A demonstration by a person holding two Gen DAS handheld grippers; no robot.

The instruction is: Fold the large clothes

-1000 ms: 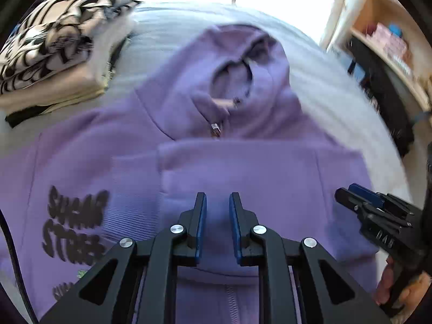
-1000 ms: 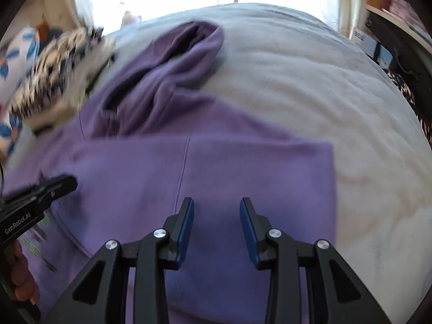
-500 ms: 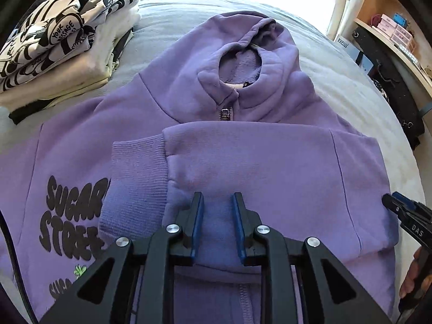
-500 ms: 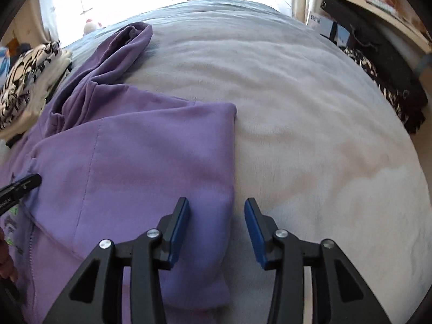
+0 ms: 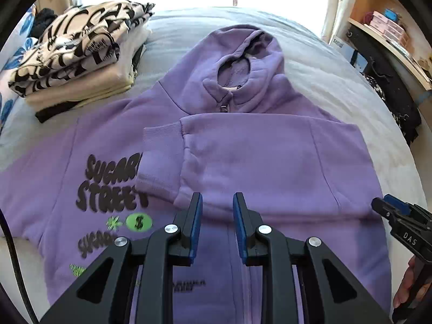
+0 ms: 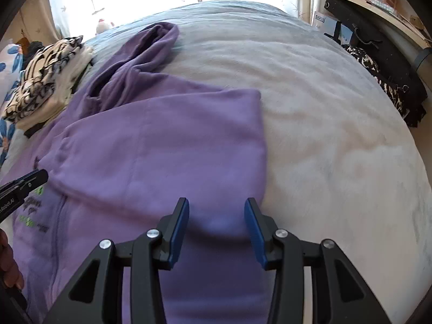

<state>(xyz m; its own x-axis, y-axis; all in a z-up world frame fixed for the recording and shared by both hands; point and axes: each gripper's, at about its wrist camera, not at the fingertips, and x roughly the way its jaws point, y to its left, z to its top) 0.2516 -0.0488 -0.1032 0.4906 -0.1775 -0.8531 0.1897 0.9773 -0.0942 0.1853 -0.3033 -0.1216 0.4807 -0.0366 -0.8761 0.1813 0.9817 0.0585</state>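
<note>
Pile (image 5: 78, 54): folded clothes at the far left of the bed, a black-and-cream print piece on top, cream and black layers under it; just beside the hoodie's shoulder.
Hoodie (image 5: 243, 159): purple, zip front, lying flat and face up on the bed; hood (image 5: 243, 62) pointing to the far end.
Print (image 5: 113, 181): black letters "SUGAR STREET" and a green dollar badge on the chest panel at the left of the left-wrist view.
Sleeve (image 5: 270, 159): folded across the chest, its ribbed cuff (image 5: 159, 162) lying over the edge of the print.
Left tongs (image 5: 217, 218): over the hoodie's zip line just below the folded sleeve; jaws a narrow gap apart, nothing between them.
Right tongs (image 6: 216, 221): over the hoodie's side edge; jaws apart, having just been widening, cloth below them but not pinched.
Bed (image 6: 324, 108): pale grey cover, bare to the right of the hoodie.
Shelf (image 5: 388, 40): wooden, at the far right, with pink boxes on it.
</note>
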